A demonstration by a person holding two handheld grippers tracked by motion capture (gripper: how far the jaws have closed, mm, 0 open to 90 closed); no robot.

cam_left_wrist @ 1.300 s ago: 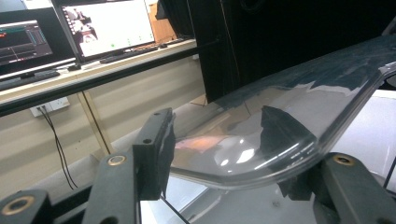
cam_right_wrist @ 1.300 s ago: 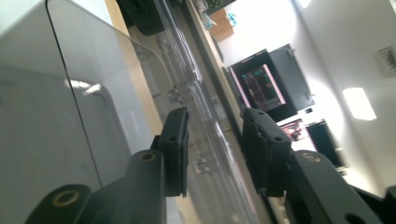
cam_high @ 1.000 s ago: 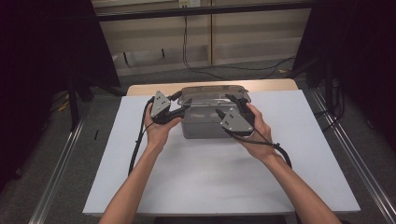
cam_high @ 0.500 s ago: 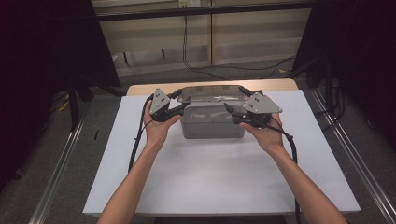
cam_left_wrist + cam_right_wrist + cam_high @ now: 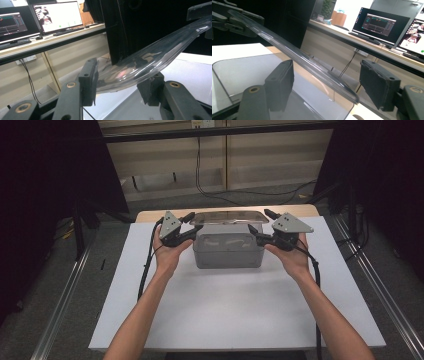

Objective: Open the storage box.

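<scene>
From the high view, a person stands at a white counter [image 5: 150,320] with a gripper in each hand. A grey plastic box [image 5: 228,251] sits toward the far middle of the counter. Its clear lid [image 5: 227,216] is raised off the box, spanning between the left gripper [image 5: 192,222] and the right gripper [image 5: 260,222], one at each end.

In the left gripper view, the lid [image 5: 150,62] bows between the two black fingers [image 5: 88,80], which have just been closing and now pinch its edge. The bend suggests strain; squeezing or twisting harder could crack the thin plastic or make it spring free.

In the right gripper view, the lid's [image 5: 294,56] edge runs between fingers [image 5: 280,83] that have just been opening and now stand spread, neither pad pressing it. With this end unsupported, the lid could sag, pivot on the left grip and drop onto the box [image 5: 249,72] or slide off the far side of the counter.
</scene>
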